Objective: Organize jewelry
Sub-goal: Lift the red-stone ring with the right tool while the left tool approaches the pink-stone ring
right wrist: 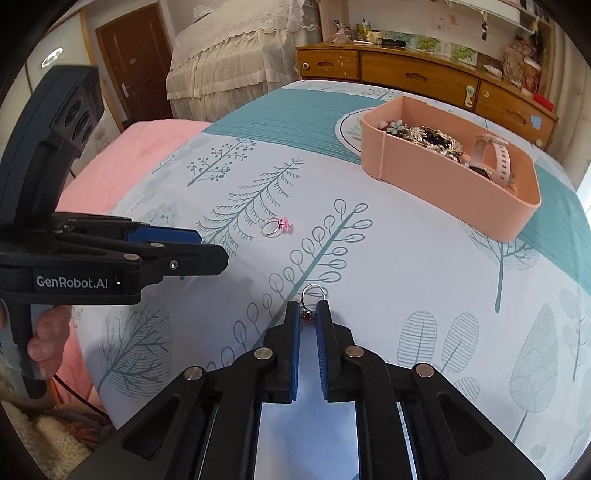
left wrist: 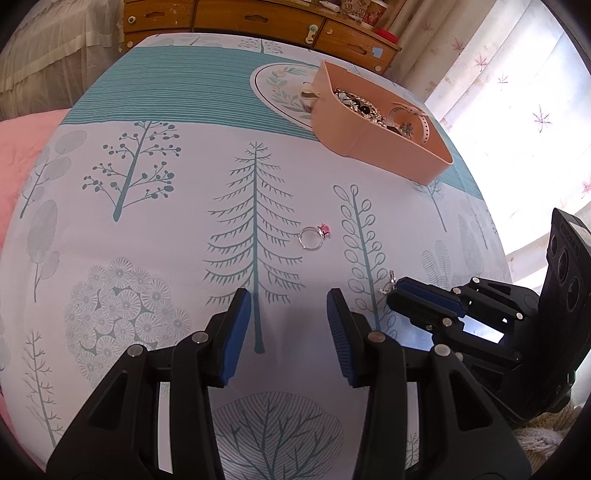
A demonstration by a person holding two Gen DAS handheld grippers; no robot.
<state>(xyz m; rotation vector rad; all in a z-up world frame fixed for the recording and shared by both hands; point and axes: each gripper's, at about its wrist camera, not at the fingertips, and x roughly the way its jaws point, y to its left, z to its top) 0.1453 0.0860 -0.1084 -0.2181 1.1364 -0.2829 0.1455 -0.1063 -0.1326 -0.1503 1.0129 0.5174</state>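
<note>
Pinched between the right gripper (right wrist: 307, 309) fingertips is a red-stoned ring (right wrist: 312, 301); left gripper (left wrist: 290, 301) gapes over the sheet (left wrist: 155, 221), pink-stoned ring (left wrist: 314, 237) ahead.

My left gripper (left wrist: 290, 314) sits low in the foreground over a pale bedsheet (left wrist: 147, 229) printed with teal trees, its blue-padded jaws spread wide with nothing between them; ahead of it a silver ring with a pink stone (left wrist: 314, 237) lies flat on the sheet, apart from the fingertips; to the right, my right gripper (left wrist: 393, 291) reaches in sideways, jaws pinched on a small silver ring (left wrist: 388, 282) at its tip; farther back, a peach tray (left wrist: 369, 144) holds tangled jewelry and a pale watch strap (left wrist: 417, 120); wooden drawers (left wrist: 258, 22) line the far edge.
</note>
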